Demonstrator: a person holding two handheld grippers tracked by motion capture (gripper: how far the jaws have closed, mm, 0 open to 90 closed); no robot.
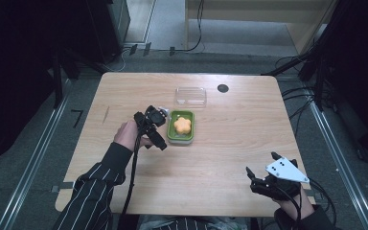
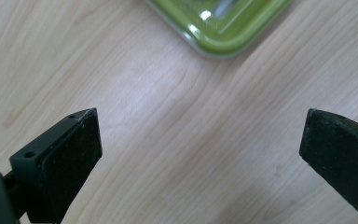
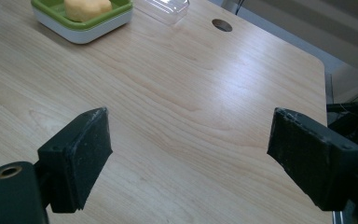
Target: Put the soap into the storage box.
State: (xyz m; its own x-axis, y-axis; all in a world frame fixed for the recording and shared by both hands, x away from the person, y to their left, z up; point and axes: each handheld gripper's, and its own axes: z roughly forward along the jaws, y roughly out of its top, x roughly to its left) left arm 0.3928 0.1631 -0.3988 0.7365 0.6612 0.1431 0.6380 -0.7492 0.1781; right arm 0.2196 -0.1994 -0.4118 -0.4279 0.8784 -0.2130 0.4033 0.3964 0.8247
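Note:
A green dish with a white base (image 1: 189,130) stands near the middle of the wooden table (image 1: 230,139); an orange flower-shaped piece (image 1: 182,124) lies in it. My left gripper (image 1: 161,130) hovers just left of the dish, pointing down, jaws wide open and empty. In the left gripper view, the left gripper (image 2: 200,114) has bare wood between its jaws and a corner of the dish (image 2: 223,32) beyond them. My right gripper (image 1: 261,163) rests open at the front right of the table. From the right gripper (image 3: 189,114), the dish (image 3: 88,25) and the orange piece (image 3: 87,7) lie far off.
A clear plastic lid (image 1: 190,96) lies just behind the dish and shows as the lid (image 3: 165,8) in the right gripper view. A round cable hole (image 1: 223,88) sits near the table's back edge. Dark stands and cables surround the table.

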